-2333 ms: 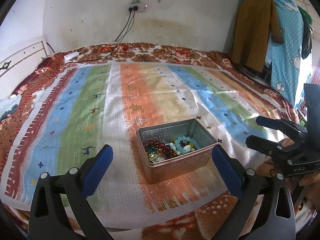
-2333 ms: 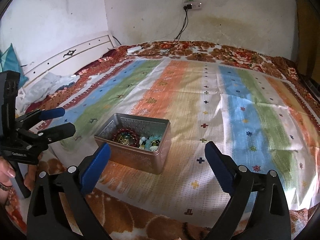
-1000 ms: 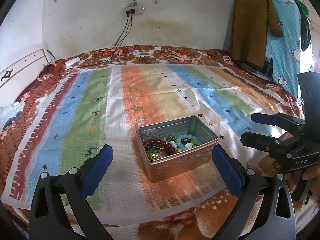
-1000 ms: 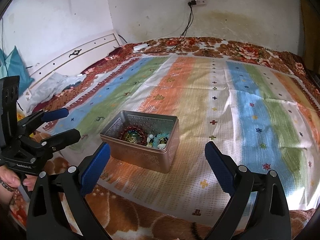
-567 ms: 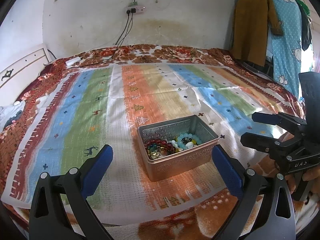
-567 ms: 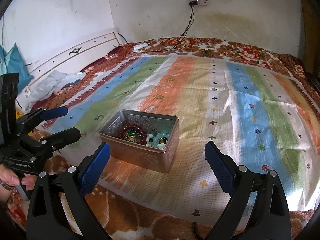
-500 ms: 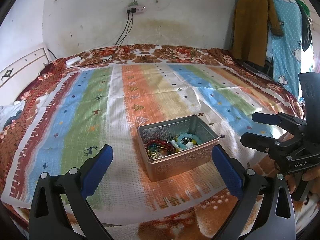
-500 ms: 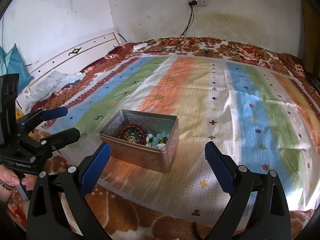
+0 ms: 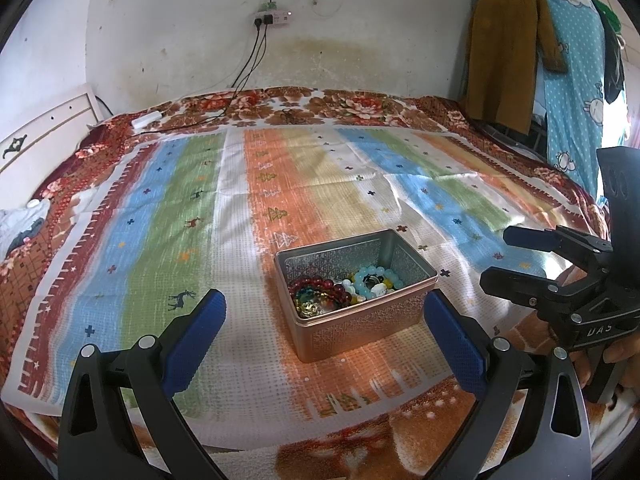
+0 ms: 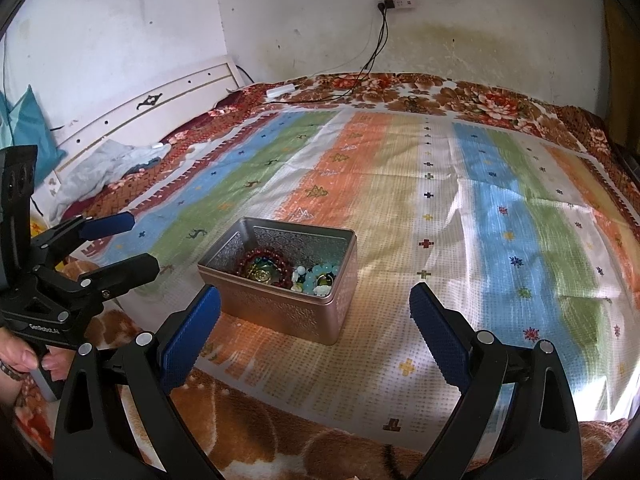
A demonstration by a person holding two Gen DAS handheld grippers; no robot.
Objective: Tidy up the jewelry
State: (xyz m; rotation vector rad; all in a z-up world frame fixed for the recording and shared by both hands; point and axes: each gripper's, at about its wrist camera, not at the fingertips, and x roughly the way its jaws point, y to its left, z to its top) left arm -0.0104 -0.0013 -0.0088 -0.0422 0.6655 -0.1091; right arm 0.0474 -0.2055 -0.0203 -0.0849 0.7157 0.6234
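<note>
An open metal tin [image 9: 362, 322] stands on a striped cloth on the bed, also in the right wrist view [image 10: 280, 308]. Inside lie a dark red bead bracelet [image 9: 316, 285], a pale blue bead bracelet [image 9: 374, 274] and small gold pieces [image 9: 312, 306]; the right wrist view shows the red bracelet [image 10: 262, 258] and blue beads [image 10: 320, 272]. My left gripper [image 9: 324, 322] is open and empty, just in front of the tin. My right gripper [image 10: 314, 316] is open and empty, at the tin's near right. Each gripper shows in the other's view, the right one [image 9: 500, 258] and the left one [image 10: 132, 240].
The striped cloth [image 9: 160, 208] covers a floral blanket [image 9: 352, 106]. A power strip and cables [image 9: 274, 14] hang on the back wall. Clothes [image 9: 508, 52] hang at the right. A white headboard [image 10: 148, 108] and crumpled cloth [image 10: 104, 164] are at the left.
Both grippers have drifted slightly; the tin and the jewelry in it have not moved. Both grippers have stayed open.
</note>
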